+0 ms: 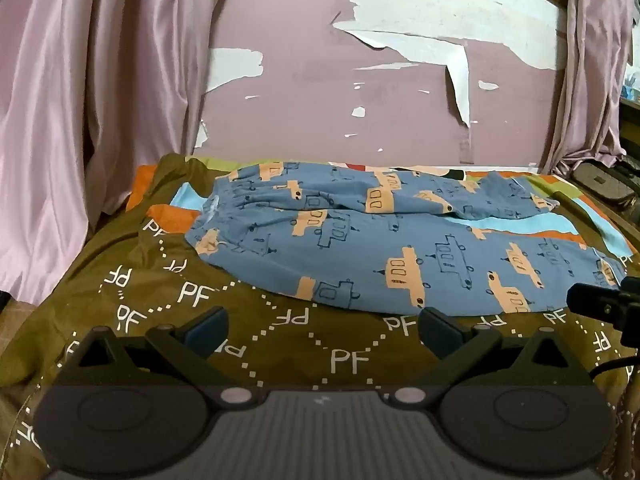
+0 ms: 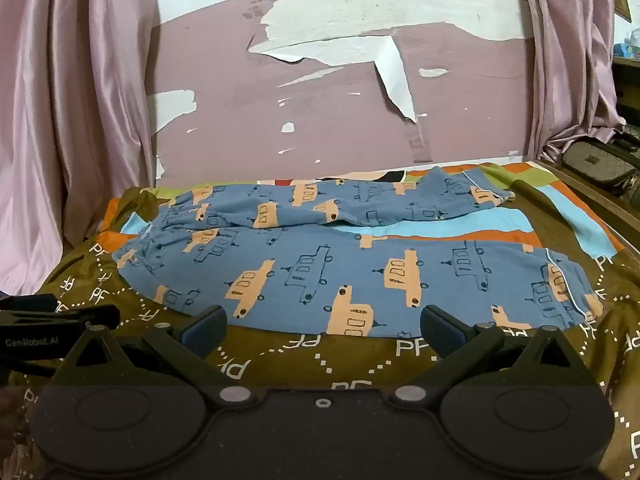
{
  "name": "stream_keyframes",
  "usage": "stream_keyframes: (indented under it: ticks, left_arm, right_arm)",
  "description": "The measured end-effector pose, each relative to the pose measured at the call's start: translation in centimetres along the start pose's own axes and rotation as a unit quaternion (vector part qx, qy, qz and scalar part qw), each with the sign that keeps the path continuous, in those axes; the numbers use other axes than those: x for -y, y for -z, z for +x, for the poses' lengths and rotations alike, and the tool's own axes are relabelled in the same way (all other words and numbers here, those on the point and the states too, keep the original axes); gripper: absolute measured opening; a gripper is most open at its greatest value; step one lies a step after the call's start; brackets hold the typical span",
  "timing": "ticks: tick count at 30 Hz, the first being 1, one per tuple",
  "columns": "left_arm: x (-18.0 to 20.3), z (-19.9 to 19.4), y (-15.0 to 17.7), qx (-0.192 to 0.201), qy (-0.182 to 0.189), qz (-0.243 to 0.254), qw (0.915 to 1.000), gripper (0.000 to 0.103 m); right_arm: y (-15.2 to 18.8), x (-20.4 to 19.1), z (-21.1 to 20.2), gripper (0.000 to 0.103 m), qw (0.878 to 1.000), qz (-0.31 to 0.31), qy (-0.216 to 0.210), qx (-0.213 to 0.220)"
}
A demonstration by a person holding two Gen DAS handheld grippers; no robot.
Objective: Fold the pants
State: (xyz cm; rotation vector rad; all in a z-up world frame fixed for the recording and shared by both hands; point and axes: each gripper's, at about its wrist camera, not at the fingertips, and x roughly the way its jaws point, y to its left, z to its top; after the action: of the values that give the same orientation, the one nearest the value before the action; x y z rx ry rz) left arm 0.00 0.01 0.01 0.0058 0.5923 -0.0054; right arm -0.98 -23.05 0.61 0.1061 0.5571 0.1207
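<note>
Blue pants (image 1: 360, 248) printed with orange and outlined vehicles lie spread on the bed, waistband at the left, both legs running right with a gap between them. They also show in the right wrist view (image 2: 340, 272). My left gripper (image 1: 322, 328) is open and empty, just in front of the near leg's edge, toward the waist end. My right gripper (image 2: 322, 326) is open and empty, its fingertips at the near leg's front edge. The right gripper's tip (image 1: 600, 304) shows at the right of the left wrist view; the left gripper (image 2: 52, 320) shows at the left of the right wrist view.
An olive-brown bedcover (image 1: 352, 356) with white "PF" lettering lies under the pants. A striped orange, light blue and green sheet (image 2: 460, 224) lies behind. A peeling mauve wall (image 1: 340, 92) and pink curtains (image 1: 80, 100) stand behind the bed. A bag (image 1: 604, 184) sits at the far right.
</note>
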Motion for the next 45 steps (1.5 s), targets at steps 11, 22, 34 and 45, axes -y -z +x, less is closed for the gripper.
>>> stream_keyframes:
  ticks: [11,22,34,45]
  left_arm:
    - [0.0,0.0,0.0,-0.001,0.002,-0.003,1.0000,0.103]
    - [0.0,0.0,0.0,0.000,0.001,-0.002,1.0000,0.103]
    - [-0.8,0.1,0.0,0.000,0.001,-0.002,1.0000,0.103]
    - [-1.1,0.2,0.1,0.000,0.001,-0.002,1.0000,0.103]
  right_arm:
    - [0.0,0.0,0.0,0.102,1.000,-0.001,0.001,0.002]
    - [0.0,0.1,0.0,0.102,1.000,-0.001,0.002,0.002]
    - [0.1,0.1,0.0,0.102,1.000,0.000,0.001,0.001]
    - [0.1,0.1,0.1,0.102,1.000,-0.001,0.001,0.000]
